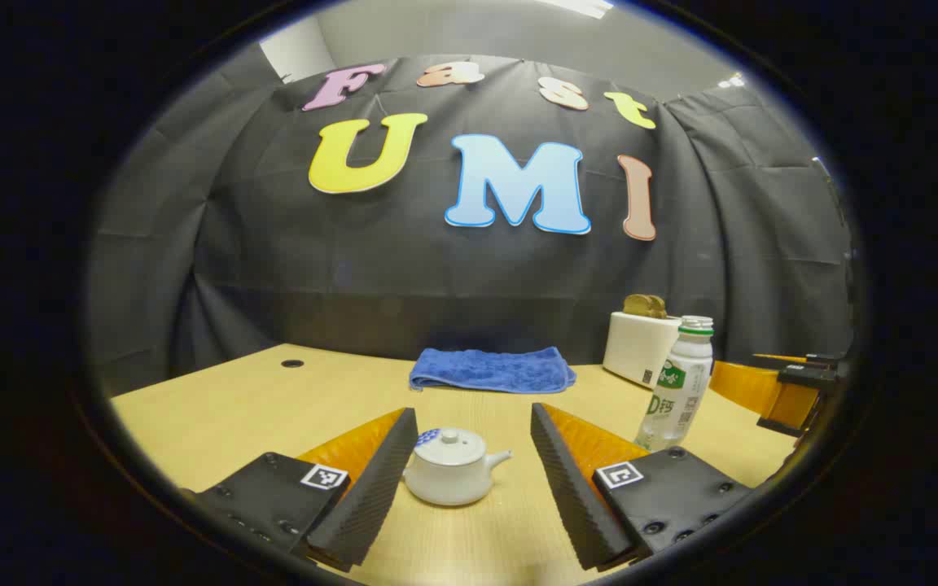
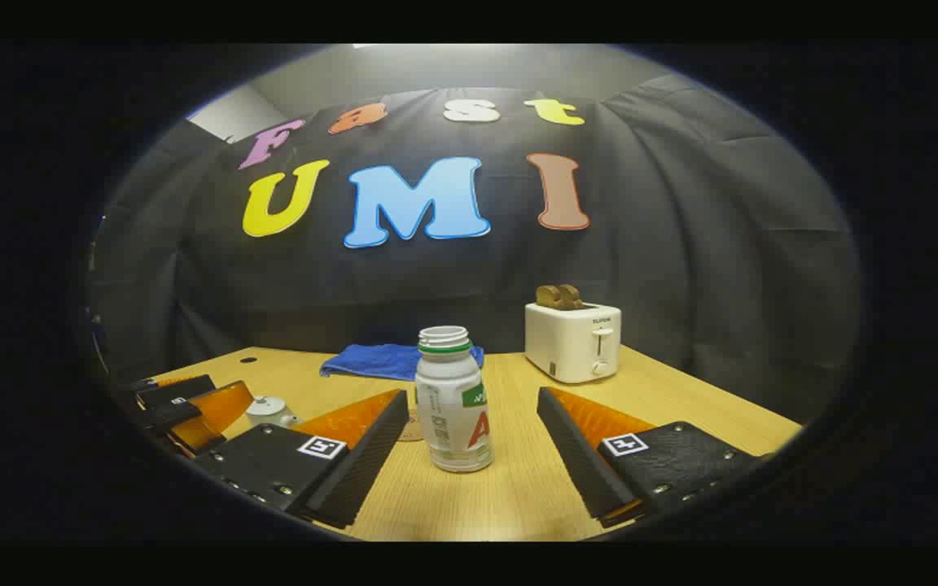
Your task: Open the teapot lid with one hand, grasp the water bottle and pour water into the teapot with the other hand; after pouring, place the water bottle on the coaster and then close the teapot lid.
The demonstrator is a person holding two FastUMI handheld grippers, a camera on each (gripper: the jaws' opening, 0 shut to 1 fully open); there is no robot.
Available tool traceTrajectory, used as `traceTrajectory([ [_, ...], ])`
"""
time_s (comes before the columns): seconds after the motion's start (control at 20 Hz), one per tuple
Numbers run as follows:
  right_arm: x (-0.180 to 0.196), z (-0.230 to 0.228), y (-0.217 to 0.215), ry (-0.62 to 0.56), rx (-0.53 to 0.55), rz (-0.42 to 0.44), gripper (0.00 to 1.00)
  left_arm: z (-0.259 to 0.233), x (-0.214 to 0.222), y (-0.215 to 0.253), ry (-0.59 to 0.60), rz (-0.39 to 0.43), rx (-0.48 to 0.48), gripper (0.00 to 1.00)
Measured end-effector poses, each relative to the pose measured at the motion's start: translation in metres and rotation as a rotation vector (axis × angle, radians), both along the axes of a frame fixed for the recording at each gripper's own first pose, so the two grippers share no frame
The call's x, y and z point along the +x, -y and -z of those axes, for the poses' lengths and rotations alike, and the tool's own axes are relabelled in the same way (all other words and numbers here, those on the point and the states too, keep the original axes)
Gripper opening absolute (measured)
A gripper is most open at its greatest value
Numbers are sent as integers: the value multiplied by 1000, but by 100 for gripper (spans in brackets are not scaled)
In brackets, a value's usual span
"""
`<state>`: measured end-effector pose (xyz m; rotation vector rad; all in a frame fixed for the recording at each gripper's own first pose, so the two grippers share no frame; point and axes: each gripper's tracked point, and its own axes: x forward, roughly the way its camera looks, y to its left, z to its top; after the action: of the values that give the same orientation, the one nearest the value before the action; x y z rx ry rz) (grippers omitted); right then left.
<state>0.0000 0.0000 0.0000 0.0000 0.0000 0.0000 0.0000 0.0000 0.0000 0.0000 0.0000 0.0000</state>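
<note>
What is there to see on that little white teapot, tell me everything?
The teapot is small, squat and round, glossy white like glazed ceramic. A short spout juts to one side. Its lid is on, domed with a small round knob and a blue patterned patch at one edge. It stands upright on the wooden table, between the left gripper's open fingers, which do not touch it.

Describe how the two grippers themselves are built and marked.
Left gripper and right gripper look alike: two wedge-shaped fingers with ribbed inner pads, on flat black textured plates studded with screws. Each plate carries a small square black-and-white marker tag. No cables or sleeves can be seen.
</note>
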Motion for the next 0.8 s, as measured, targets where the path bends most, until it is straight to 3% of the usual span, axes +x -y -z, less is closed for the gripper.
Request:
traceTrajectory([
  [0.8,2,-1,4,-1,3,8,98,5,7,-4,-9,-4,-8,97],
])
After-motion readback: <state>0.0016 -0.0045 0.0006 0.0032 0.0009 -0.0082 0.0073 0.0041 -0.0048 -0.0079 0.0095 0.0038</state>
